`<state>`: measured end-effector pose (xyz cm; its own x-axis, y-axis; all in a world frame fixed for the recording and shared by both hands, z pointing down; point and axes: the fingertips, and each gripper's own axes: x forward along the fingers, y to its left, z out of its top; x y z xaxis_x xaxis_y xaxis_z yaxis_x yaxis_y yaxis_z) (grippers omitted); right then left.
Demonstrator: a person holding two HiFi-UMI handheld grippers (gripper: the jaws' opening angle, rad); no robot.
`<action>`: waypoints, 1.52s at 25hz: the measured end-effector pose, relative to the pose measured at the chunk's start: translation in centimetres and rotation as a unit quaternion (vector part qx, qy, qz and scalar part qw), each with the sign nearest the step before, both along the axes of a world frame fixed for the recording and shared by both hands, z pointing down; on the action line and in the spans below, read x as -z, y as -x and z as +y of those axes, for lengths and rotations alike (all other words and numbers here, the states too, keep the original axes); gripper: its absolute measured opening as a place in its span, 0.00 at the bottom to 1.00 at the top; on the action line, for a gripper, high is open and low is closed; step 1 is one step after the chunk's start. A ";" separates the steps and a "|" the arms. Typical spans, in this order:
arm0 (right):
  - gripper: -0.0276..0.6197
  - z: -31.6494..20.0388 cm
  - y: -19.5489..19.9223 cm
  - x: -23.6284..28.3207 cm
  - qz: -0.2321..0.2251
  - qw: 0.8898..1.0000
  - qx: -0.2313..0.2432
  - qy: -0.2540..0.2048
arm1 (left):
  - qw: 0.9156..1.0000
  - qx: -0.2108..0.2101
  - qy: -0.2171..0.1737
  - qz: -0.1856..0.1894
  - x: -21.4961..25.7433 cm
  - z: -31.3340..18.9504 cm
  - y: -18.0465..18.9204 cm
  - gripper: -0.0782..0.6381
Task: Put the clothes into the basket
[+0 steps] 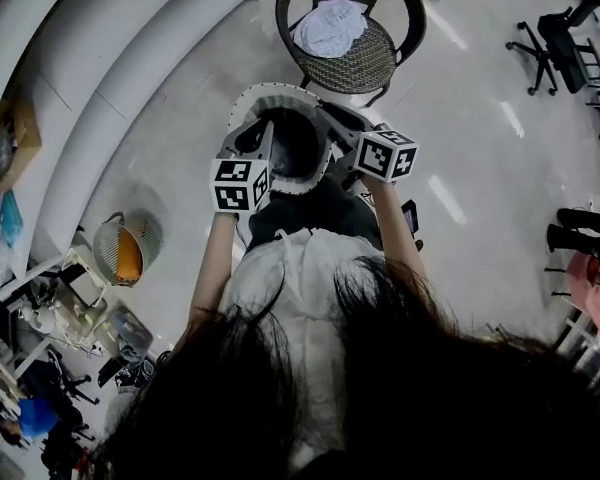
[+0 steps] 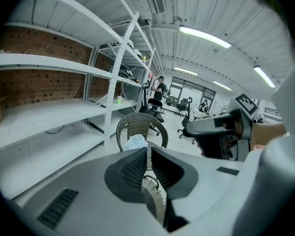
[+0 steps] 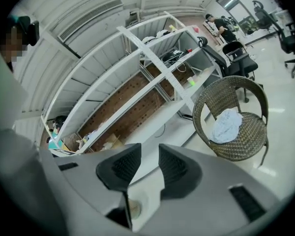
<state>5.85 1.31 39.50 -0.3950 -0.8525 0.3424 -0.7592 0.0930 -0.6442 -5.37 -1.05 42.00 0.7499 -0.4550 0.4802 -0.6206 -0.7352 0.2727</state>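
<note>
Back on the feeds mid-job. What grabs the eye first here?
The white basket stands out first, held up in front of the person with the left gripper and the right gripper each clamped on its rim. Just beyond it stands a wicker chair with a pale crumpled cloth on its seat.

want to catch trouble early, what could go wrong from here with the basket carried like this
1. The basket hangs only by its thin rim, pinched in the left claw and the right claw. The right claw's pad tips show a gap, so the rim may slip or the basket tilt.
2. Both claws are occupied, so the cloth on the chair cannot be picked up until the basket is set down.
</note>
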 end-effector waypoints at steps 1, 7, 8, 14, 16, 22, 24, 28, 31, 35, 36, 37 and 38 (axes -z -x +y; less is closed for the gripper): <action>0.23 0.3 -0.8 0.1 -0.001 1.000 -0.009 0.000 | 1.000 -0.002 0.001 0.002 0.0 0.0 -0.6 0.16; 0.23 1.1 -5.9 -0.1 0.006 0.999 -0.042 0.010 | 1.000 -0.014 0.014 0.010 0.3 -0.6 -4.4 0.16; 0.23 1.0 -6.9 -0.4 0.006 0.999 -0.046 0.012 | 1.000 -0.017 0.014 0.009 0.3 -0.8 -5.2 0.16; 0.22 -2.5 -13.0 -2.1 0.005 0.999 -0.046 0.026 | 1.000 -0.018 0.009 -0.003 0.5 -4.3 -10.4 0.16; 0.22 -4.5 -15.0 -2.9 0.005 0.999 -0.039 0.033 | 1.000 -0.011 0.011 -0.004 0.4 -6.1 -12.1 0.16; 0.22 -9.9 -19.7 -6.3 -0.002 0.998 -0.013 0.063 | 0.999 0.021 0.029 -0.018 -1.2 -10.3 -15.9 0.16; 0.22 -11.5 -21.1 -7.9 0.000 0.997 -0.001 0.075 | 0.998 0.033 0.034 -0.029 -2.0 -11.5 -16.8 0.16; 0.22 -14.9 -23.3 -11.6 -0.004 0.995 0.018 0.101 | 0.997 0.046 0.041 -0.050 -3.5 -14.1 -18.6 0.16; 0.22 -17.6 -24.1 -14.9 -0.009 0.991 0.029 0.127 | 0.995 0.054 0.052 -0.064 -5.3 -16.3 -19.3 0.16; 0.23 -20.0 -26.7 -19.6 -0.004 0.986 0.024 0.165 | 0.993 0.056 0.061 -0.085 -7.9 -18.2 -21.0 0.16; 0.23 -20.5 -27.0 -20.9 -0.007 0.985 0.027 0.172 | 0.992 0.056 0.064 -0.092 -8.5 -18.7 -21.2 0.16; 0.23 -21.0 -27.3 -22.1 -0.006 0.983 0.031 0.179 | 0.991 0.056 0.066 -0.098 -9.1 -19.4 -21.4 0.16; 0.23 -21.6 -27.7 -23.3 0.000 0.982 0.035 0.186 | 0.991 0.057 0.069 -0.103 -9.7 -20.0 -21.5 0.16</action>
